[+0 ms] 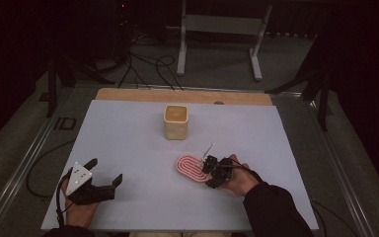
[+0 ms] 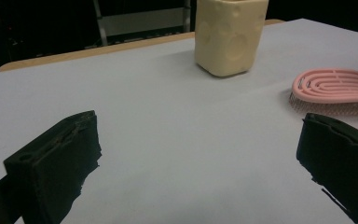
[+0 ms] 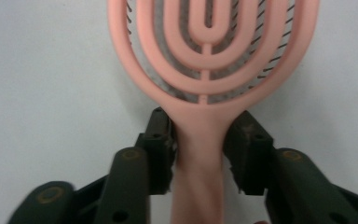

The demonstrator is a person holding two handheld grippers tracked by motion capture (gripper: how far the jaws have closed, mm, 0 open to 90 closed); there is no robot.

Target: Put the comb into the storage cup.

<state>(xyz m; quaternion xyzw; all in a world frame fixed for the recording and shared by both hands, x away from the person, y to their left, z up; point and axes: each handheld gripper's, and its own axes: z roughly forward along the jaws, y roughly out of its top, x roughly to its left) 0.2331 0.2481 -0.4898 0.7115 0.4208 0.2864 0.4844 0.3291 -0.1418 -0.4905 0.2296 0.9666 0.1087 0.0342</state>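
The pink hairbrush (image 1: 191,167) lies flat on the pale grey bench (image 1: 128,148), right of centre and toward the person's side, with its looped, open-work back facing up and its bristles down against the surface. The right claw (image 1: 210,173) sits at the brush's handle end, held low over the bench by the person's right hand (image 1: 239,177). In the right gripper view the handle (image 3: 199,154) runs straight down between the two black jaws, and both pads press against its sides just below the point where the oval head widens, so the claw is closed on the handle at a narrow gap. The brush head (image 3: 212,46) stretches away from the jaws over bare bench. The left claw (image 1: 102,185) rests near the front left part of the bench, well apart from the brush, with its jaws spread wide and nothing between them; the left gripper view shows plain bench surface in the gap. A cream, square-sided cup (image 1: 176,122) stands upright toward the far middle of the bench, apart from the brush and from both claws. In the left gripper view the cup (image 2: 228,35) stands beyond the brush (image 2: 333,91), which lies to the right.
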